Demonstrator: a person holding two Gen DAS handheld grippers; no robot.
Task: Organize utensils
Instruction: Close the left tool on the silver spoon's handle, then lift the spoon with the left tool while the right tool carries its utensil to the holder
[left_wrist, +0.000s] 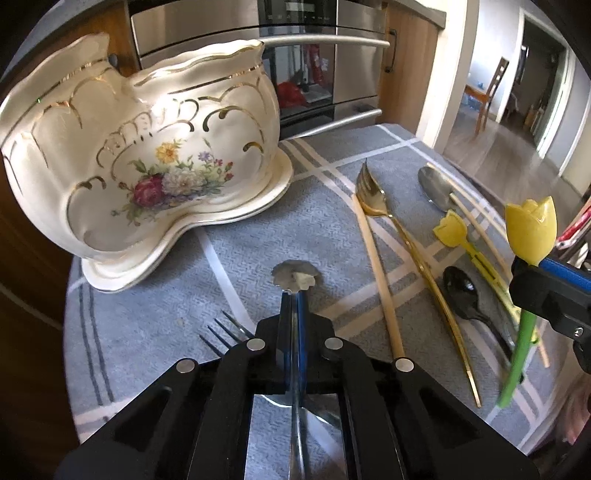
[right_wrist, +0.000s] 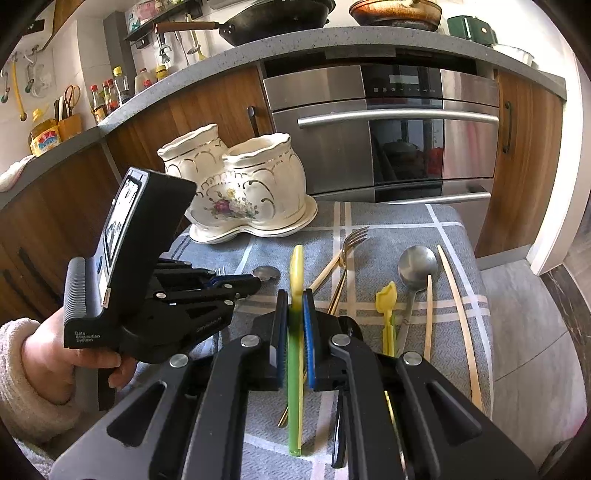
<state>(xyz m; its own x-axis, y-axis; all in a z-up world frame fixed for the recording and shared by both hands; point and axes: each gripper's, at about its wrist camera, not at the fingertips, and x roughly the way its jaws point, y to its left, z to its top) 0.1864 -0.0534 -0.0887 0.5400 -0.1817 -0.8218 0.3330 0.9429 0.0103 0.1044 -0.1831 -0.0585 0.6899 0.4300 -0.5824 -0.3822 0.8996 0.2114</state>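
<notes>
A cream floral double-pot utensil holder (left_wrist: 147, 162) stands at the table's far left; it also shows in the right wrist view (right_wrist: 240, 184). My left gripper (left_wrist: 293, 295) is shut on a steel utensil with a scalloped end (left_wrist: 295, 277), held above the cloth; it also shows in the right wrist view (right_wrist: 255, 286). My right gripper (right_wrist: 295, 299) is shut on a yellow tulip-topped green utensil (right_wrist: 296, 266), seen in the left wrist view (left_wrist: 532, 229). On the cloth lie a gold fork (left_wrist: 373, 195), a steel spoon (right_wrist: 417, 264), a black spoon (left_wrist: 461, 291), a second tulip utensil (right_wrist: 386, 295) and chopsticks (right_wrist: 460, 306).
A steel fork (left_wrist: 225, 332) lies under my left gripper. The table has a grey checked cloth (left_wrist: 147, 314). A steel oven (right_wrist: 388, 129) and wooden cabinets (right_wrist: 524, 166) stand behind the table. A doorway with a chair (left_wrist: 491, 92) opens at the right.
</notes>
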